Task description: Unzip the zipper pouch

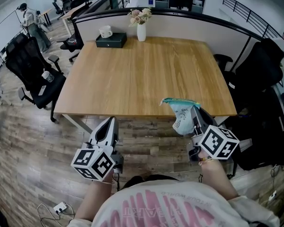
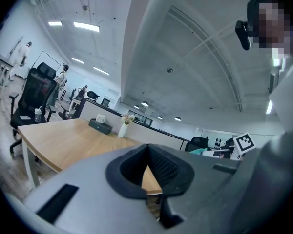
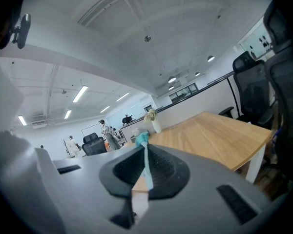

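Note:
The zipper pouch (image 1: 181, 114) is white with a teal zipper edge along its top. It hangs over the near edge of the wooden table (image 1: 142, 74), and my right gripper (image 1: 193, 113) is shut on its right side. In the right gripper view a thin teal strip of the pouch (image 3: 143, 141) stands pinched between the jaws of my right gripper (image 3: 145, 156). My left gripper (image 1: 110, 122) is shut and empty, held low over the floor just short of the table's near edge. In the left gripper view the jaws of the left gripper (image 2: 147, 148) meet with nothing between them.
A black tissue box with a white cup (image 1: 110, 40) and a white vase of flowers (image 1: 141, 30) stand at the table's far edge against a partition. Black office chairs stand at the left (image 1: 31, 70) and at the right (image 1: 261, 77). People stand far off at the back left.

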Demonstrator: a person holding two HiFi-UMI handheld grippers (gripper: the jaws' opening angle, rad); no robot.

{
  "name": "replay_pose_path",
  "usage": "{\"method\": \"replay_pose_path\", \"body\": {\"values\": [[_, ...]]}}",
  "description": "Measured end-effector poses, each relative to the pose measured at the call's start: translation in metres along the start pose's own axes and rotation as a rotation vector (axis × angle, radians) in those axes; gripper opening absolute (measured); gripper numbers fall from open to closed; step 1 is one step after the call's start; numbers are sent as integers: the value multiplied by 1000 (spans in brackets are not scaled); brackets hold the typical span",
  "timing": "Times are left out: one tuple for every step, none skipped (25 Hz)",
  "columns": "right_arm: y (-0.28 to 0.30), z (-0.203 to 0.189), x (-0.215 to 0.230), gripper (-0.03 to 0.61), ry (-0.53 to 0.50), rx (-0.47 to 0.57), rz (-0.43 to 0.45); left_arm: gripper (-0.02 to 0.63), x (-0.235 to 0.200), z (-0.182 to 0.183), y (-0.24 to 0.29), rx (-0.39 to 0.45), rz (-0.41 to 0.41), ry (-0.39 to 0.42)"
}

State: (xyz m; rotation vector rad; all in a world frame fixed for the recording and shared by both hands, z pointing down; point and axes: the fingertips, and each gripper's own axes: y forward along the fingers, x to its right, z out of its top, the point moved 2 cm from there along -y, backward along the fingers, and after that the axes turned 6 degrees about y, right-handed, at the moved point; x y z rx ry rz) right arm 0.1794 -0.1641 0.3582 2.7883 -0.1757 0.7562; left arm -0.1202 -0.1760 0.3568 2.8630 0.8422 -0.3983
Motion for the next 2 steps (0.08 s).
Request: {"method": "replay_pose_path", "body": {"values": [[0, -1, 0, 6, 0, -1, -2, 0, 0, -1, 0, -2, -2, 0], [0, -2, 0, 6, 1, -2, -3, 0, 0, -1, 0, -3, -3, 0]]}}
